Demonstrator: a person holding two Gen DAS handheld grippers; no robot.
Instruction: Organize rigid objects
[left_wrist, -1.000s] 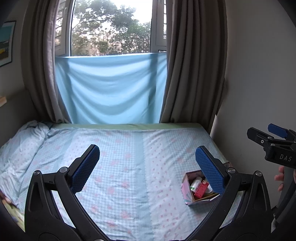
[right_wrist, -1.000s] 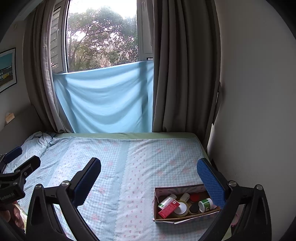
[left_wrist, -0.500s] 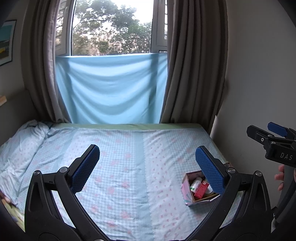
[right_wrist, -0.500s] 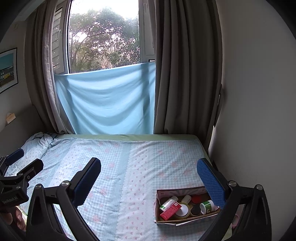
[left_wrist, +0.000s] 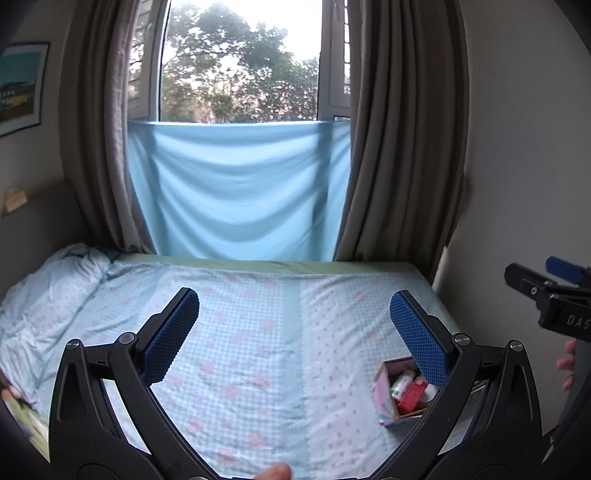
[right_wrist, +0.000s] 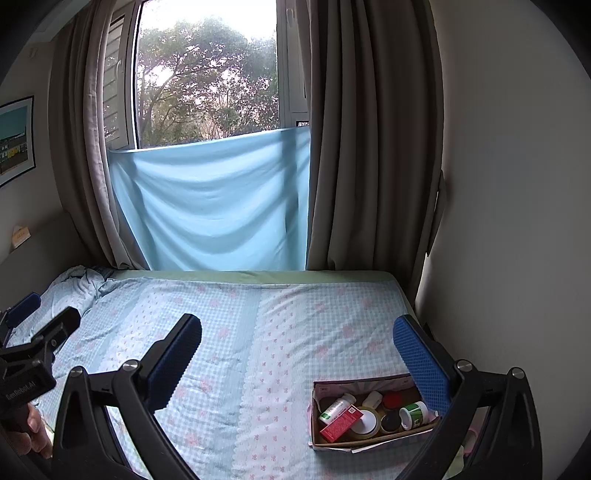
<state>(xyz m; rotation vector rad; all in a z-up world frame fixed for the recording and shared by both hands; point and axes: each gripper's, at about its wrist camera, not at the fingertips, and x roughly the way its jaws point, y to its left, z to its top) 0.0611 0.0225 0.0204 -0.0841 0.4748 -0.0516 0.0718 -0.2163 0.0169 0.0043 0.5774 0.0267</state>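
Note:
A shallow cardboard box with a pink patterned wall sits on the bed near its right edge. Inside lie a red carton, a white bottle with a green label, a green-labelled jar, a tape roll and some small lidded pots. My left gripper hangs open above the bed's middle, holding nothing. My right gripper is open too, empty, with its right finger over the box's far right corner. Each gripper shows at the edge of the other's view.
The bed has a light blue checked sheet with pink flowers. A crumpled quilt lies at the far left. Blue cloth hangs below the window between grey curtains. A wall runs close along the bed's right side.
The right wrist view has drifted slightly, so the box sits a little further right and lower in it. Both grippers stay open and nothing has been picked up.

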